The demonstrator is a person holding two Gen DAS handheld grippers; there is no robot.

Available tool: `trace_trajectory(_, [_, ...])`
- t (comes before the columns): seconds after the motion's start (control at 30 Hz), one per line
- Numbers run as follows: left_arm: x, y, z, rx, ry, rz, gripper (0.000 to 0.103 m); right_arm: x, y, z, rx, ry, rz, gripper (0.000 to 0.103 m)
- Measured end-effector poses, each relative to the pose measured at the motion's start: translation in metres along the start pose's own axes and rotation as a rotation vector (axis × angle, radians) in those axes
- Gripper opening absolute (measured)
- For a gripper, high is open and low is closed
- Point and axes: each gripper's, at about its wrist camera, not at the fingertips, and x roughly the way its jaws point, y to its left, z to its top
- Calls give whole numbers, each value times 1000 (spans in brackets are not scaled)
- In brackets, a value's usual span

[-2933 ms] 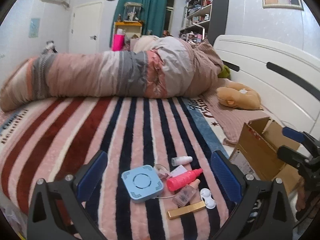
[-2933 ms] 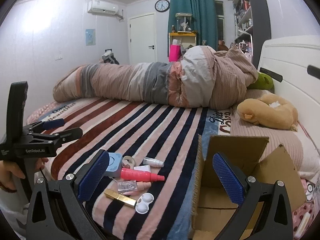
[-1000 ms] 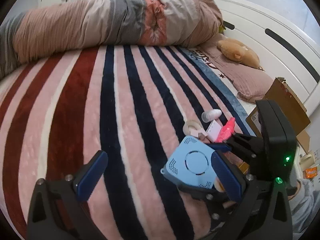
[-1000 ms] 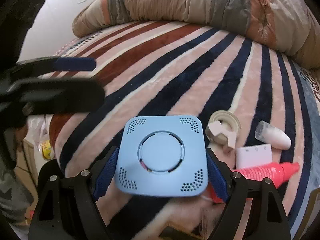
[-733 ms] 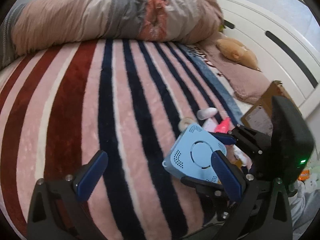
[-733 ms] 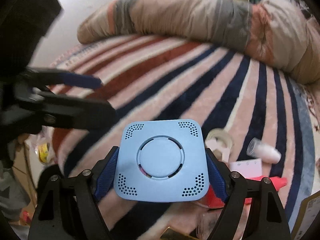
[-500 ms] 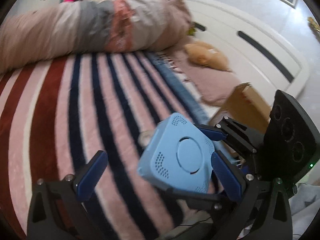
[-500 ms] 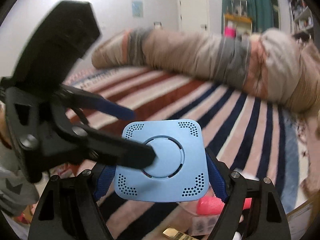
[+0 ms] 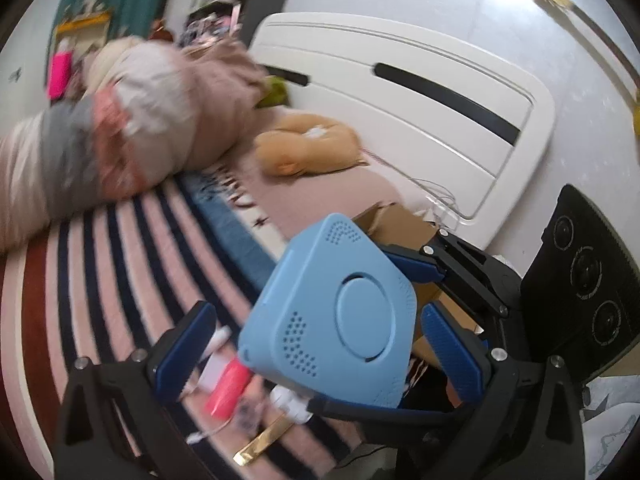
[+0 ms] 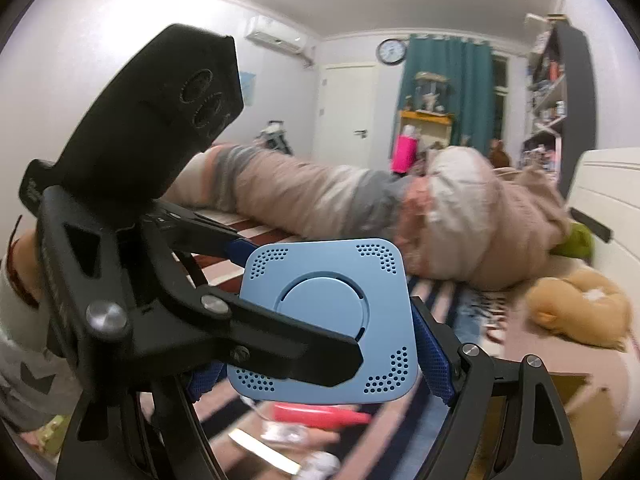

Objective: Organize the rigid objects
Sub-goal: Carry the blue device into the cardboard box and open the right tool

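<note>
Blue box [image 10: 324, 320] is now up off the bed, clamped in the right gripper [image 10: 320, 356] jaws (left gripper [image 9: 316, 344] jaws wide), heading toward the carton [image 9: 400, 224].

The bed [image 9: 120, 248] wears a striped blanket in pink, navy and dark red. A long rolled quilt [image 10: 340, 196] lies across its far side, up to the white headboard [image 9: 400, 92]. A tan plush toy [image 9: 308, 152] rests near the headboard, a green thing just behind it. At the near edge sit a pink bottle [image 9: 228, 392], a gold bar [image 9: 260, 442], small white pieces and a cardboard box [image 9: 400, 224], all blurred.
</note>
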Motion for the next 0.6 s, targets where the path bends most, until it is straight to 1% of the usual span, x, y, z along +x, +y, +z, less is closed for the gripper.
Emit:
trace_trajectory(0.07, [17,-28,15,50,3,2,102,-15,-18,-4,9,-6,-30,79])
trace_trajectory(0.17, [44,-58,30,89,14,-11,102,-35,-49,-14,46,8,-79,79])
trace_trajectory(0.2, [55,-68,34,102,23,-17,100,-42,-61,-19,63,11,-98,79])
trace_trajectory(0.23, [66,-76,38,114,34,-24,98,-48,-69,-24,79,13,-105,79])
trace_trajectory(0.27, [79,-85,41,128,53,-33,91,-53,-77,-29,93,16,-112,79])
trace_trajectory(0.3, [89,-92,43,136,69,-39,86,-58,-86,-35,107,23,-122,79])
trace_trajectory(0.33, [101,-98,46,143,88,-44,86,-62,-92,-40,118,29,-132,79])
trace_trajectory(0.4, [116,-107,48,151,109,-48,84,-67,-105,-48,138,56,-142,79])
trace_trajectory(0.47, [132,-113,47,160,135,-32,80,-67,-117,-55,159,89,-146,79])
trace_trajectory(0.6, [147,-110,46,146,163,-37,79,-62,-131,-66,209,149,-132,79])
